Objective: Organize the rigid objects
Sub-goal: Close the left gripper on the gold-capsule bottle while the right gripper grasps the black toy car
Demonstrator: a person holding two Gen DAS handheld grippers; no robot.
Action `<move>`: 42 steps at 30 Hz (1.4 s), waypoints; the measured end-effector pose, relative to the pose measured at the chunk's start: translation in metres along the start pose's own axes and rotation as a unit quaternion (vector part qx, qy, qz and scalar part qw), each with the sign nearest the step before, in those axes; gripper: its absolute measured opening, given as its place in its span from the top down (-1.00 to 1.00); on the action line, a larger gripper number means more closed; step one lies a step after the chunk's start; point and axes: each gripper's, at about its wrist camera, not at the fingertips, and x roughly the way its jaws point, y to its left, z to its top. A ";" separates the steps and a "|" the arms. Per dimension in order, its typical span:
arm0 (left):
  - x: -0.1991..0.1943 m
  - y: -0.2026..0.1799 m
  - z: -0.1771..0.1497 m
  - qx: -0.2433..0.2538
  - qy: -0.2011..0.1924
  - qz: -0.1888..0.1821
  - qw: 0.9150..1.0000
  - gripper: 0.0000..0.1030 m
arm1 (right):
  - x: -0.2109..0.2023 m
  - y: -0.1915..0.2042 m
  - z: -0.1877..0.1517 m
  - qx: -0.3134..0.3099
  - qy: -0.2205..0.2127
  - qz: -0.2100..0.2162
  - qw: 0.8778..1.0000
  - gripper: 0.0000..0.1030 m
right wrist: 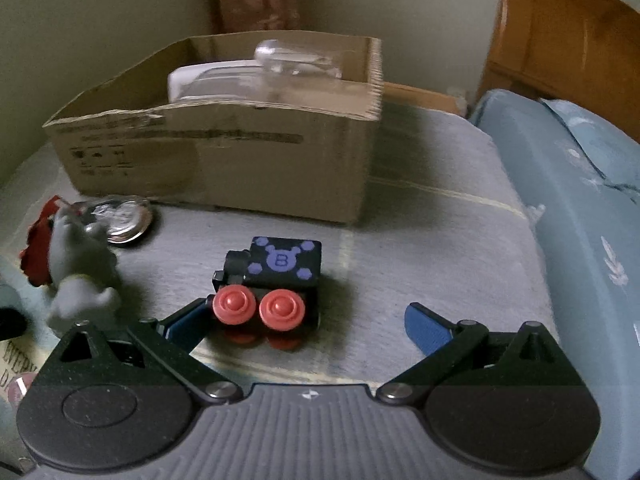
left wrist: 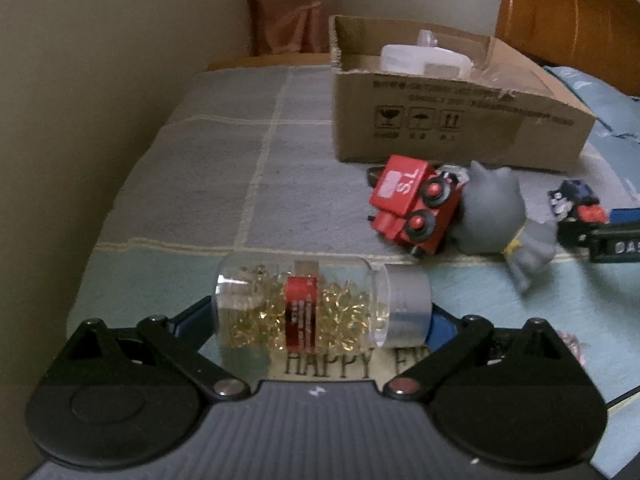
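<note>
My left gripper [left wrist: 320, 322] is shut on a clear bottle [left wrist: 320, 306] of yellow capsules with a red label and grey cap, held sideways above the bed. Beyond it lie a red toy truck [left wrist: 414, 206] and a grey bat-eared figure [left wrist: 502, 220]. A cardboard box [left wrist: 452, 120] with a clear plastic container [left wrist: 424, 58] in it stands behind. My right gripper [right wrist: 308, 320] is open, its left finger [right wrist: 188, 322] beside a black toy truck [right wrist: 272, 284] with red wheels and purple print; the right finger stands well apart. The box [right wrist: 224, 152] is behind it.
The grey figure [right wrist: 80, 268] and a round silver tin [right wrist: 126, 220] lie left of the black truck. Blue pillows [right wrist: 576, 220] line the right side. A wooden headboard [right wrist: 560, 40] and wall are behind. A black toy [left wrist: 576, 204] lies at the right in the left wrist view.
</note>
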 end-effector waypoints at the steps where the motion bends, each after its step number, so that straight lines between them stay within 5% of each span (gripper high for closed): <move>1: -0.001 -0.001 0.000 0.001 -0.002 0.005 1.000 -0.93 | -0.001 -0.001 -0.001 0.000 0.000 0.000 1.000 -1.00; 11: 0.000 -0.005 0.002 0.001 -0.011 0.019 1.000 -0.93 | 0.002 0.016 0.008 -0.031 -0.009 0.023 0.999 -0.72; 17: 0.002 0.000 0.002 0.007 -0.006 -0.003 1.000 -0.83 | 0.001 0.020 0.013 -0.038 -0.009 0.029 0.999 -0.49; 22: 0.003 0.003 0.006 0.018 0.000 -0.019 1.000 -0.83 | 0.001 0.020 0.017 -0.041 -0.008 0.027 0.999 -0.13; 30: -0.001 0.014 0.015 0.033 0.026 -0.071 0.997 -0.83 | -0.007 0.021 0.017 -0.088 -0.003 0.024 0.996 -0.12; 42: -0.033 0.014 0.051 0.093 0.008 -0.088 0.992 -0.83 | -0.048 0.008 0.031 -0.090 -0.015 0.081 0.993 -0.12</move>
